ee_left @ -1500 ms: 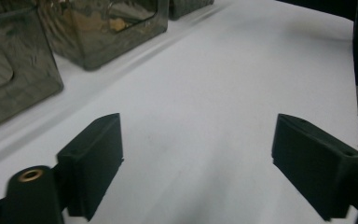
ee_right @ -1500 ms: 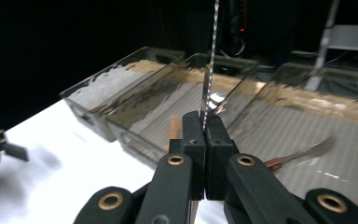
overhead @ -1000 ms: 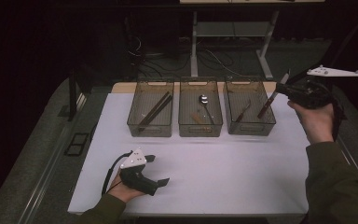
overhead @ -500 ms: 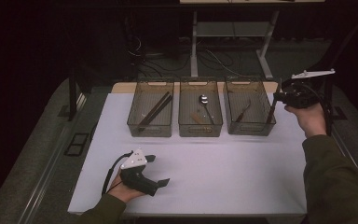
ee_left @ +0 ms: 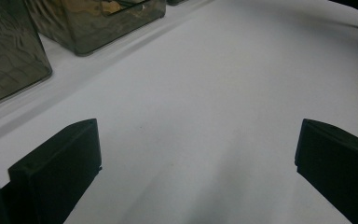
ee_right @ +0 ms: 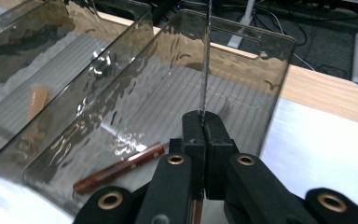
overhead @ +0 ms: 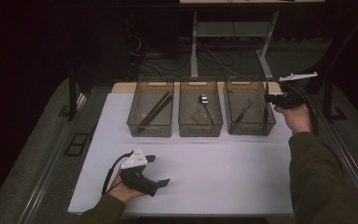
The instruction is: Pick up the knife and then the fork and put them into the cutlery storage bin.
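Note:
My right gripper (overhead: 267, 99) (ee_right: 204, 122) is shut on a table knife. Its thin steel blade (ee_right: 205, 60) rises straight from the jaws, and its dark handle (overhead: 265, 115) hangs down at the right end of the right clear bin (overhead: 249, 127) (ee_right: 270, 60). In that bin lies another knife with a brown handle (overhead: 243, 112) (ee_right: 121, 168). My left gripper (overhead: 158, 170) (ee_left: 198, 158) rests on the white table near the front left, open with nothing between its jaws.
Three clear bins stand in a row at the back of the white mat (overhead: 214, 163). The left bin (overhead: 150, 128) holds dark chopsticks (overhead: 156, 108); the middle bin (overhead: 200, 128) holds a spoon (overhead: 204, 100). Dark floor and table legs lie behind.
My right hand has come down and leftward with the knife, from above the table's right edge to the right bin. The left hand has stayed put.

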Motion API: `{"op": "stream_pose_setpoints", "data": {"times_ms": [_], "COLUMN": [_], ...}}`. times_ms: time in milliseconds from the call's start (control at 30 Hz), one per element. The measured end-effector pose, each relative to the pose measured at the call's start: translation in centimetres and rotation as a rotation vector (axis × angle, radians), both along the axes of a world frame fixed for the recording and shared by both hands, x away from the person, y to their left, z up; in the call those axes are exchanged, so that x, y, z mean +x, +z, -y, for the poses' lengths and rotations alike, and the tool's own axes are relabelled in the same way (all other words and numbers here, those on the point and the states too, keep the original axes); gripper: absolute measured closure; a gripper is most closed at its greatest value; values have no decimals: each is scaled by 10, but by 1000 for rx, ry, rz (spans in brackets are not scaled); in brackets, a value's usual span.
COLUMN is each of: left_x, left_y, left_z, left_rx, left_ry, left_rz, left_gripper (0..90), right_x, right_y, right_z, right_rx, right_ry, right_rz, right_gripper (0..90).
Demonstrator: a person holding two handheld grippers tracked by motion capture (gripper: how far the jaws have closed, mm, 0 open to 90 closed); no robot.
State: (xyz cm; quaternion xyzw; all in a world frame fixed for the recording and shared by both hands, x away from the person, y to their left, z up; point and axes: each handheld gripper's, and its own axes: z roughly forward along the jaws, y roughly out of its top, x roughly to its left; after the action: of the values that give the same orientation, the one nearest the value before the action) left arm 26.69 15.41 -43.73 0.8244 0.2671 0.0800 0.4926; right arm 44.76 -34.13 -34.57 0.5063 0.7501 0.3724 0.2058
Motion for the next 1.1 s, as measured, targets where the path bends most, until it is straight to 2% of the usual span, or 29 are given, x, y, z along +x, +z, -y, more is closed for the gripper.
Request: {"op": "stream_pose_setpoints", "data": {"times_ms": [100, 267, 467, 700, 900, 1100], "left_x": [0, 1, 1, 3, 2, 2], "left_y": [0, -1, -2, -2, -2, -3], "left_z": [-1, 1, 2, 2, 2, 3], "left_rx": [6, 12, 21, 27, 24, 23], "left_ry": [3, -5, -7, -12, -14, -12], "left_rz": [-6, -19, -27, -31, -32, -33], "left_gripper": [0, 0, 0, 0, 0, 0], "right_x": [8, 19, 30, 40, 39, 31], "right_y": [-8, -18, -26, -36, -43, -38], "right_z": [-6, -18, -31, -44, -44, -38], "right_rx": [8, -14, -60, -88, -91, -32], "right_ry": [5, 21, 25, 31, 27, 14], "right_rz": [5, 12, -15, -55, -103, -85], "right_gripper": [897, 896, 890, 872, 786, 628]}}
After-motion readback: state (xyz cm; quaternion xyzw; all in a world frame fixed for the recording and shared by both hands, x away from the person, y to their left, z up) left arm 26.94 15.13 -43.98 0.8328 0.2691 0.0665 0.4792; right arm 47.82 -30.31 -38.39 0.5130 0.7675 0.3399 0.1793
